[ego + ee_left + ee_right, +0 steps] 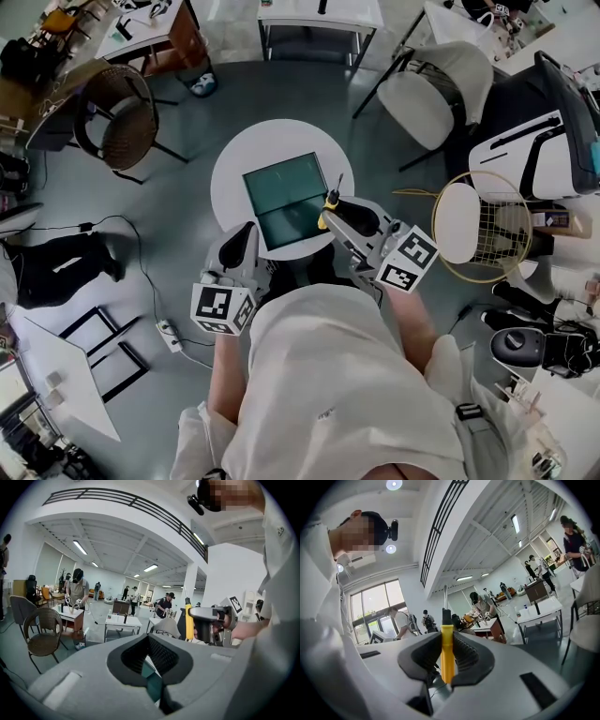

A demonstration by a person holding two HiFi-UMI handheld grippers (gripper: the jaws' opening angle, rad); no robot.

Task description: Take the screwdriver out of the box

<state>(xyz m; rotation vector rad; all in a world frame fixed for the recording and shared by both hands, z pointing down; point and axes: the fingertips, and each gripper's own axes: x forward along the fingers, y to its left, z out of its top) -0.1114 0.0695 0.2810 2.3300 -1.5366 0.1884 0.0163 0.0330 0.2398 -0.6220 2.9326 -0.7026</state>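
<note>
Grey flooring surrounds the round white tabletop [232,159] on which an open green box [286,202] lies; we take it as our landmark throughout. We see the fingers [465,656] of the right gripper [447,641] set narrow and pressed on the yellow handle of the screwdriver [447,660]. Its dark collar and thin shaft rise above them, and the handle's lower end hangs free beneath. From the head view the tool stands upright at the box's right edge; whether it hangs over the rim or just outside we cannot tell. The right gripper reaches in from the box's lower right, with the right marker cube [410,260] farther out on that side. The fingers [165,657] of the left gripper [149,638] meet at their tips with nothing between them, and through a slit nearer the body we glimpse the box's green. That gripper sits just off the box's lower left corner, the left marker cube [222,309] behind it. Beyond the tabletop, a wicker chair [117,117] stands to the box's upper left, a white chair [441,89] to its upper right and a wire chair [459,220] to its right.
</note>
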